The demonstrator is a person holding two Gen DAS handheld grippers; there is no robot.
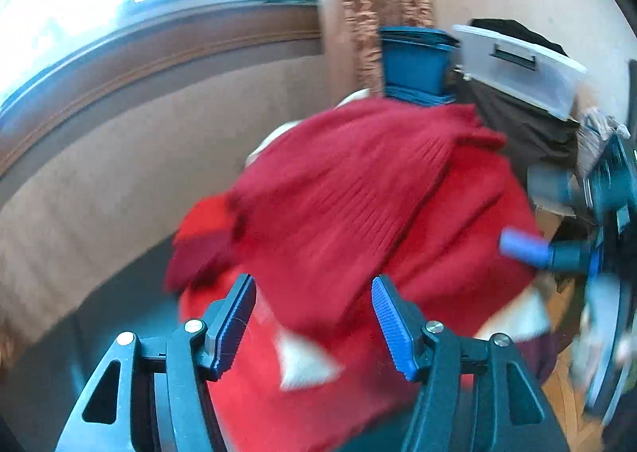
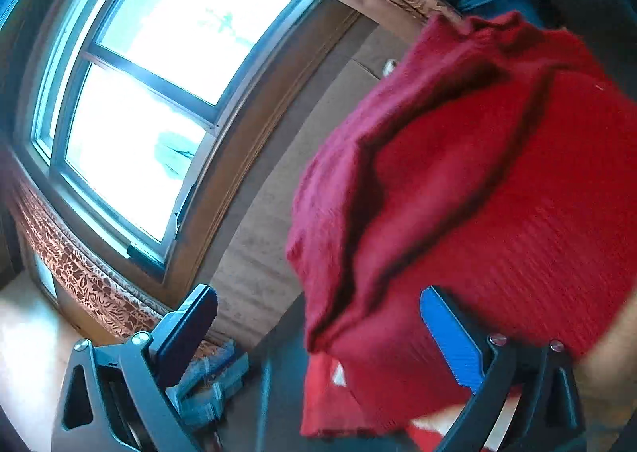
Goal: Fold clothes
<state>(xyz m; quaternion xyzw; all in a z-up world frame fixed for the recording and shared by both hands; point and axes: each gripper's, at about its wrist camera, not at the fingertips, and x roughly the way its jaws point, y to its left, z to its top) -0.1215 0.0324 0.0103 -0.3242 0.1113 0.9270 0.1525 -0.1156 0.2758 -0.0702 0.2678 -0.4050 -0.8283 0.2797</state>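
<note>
One red ribbed-knit sweater [image 1: 358, 189], two grippers.
Sweater lies heaped ahead of left gripper [image 1: 314, 324] and across right gripper [image 2: 318, 336]; both sets of jaws stand apart, gripping nothing. One clear plastic bin [image 1: 517, 69] behind.

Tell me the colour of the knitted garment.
Red ribbed knitted garment, clearest in the left wrist view.

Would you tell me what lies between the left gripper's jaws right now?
Nothing is pinched: in the left wrist view the left gripper stands open, with the red knitted garment lying beyond the gap.
</note>
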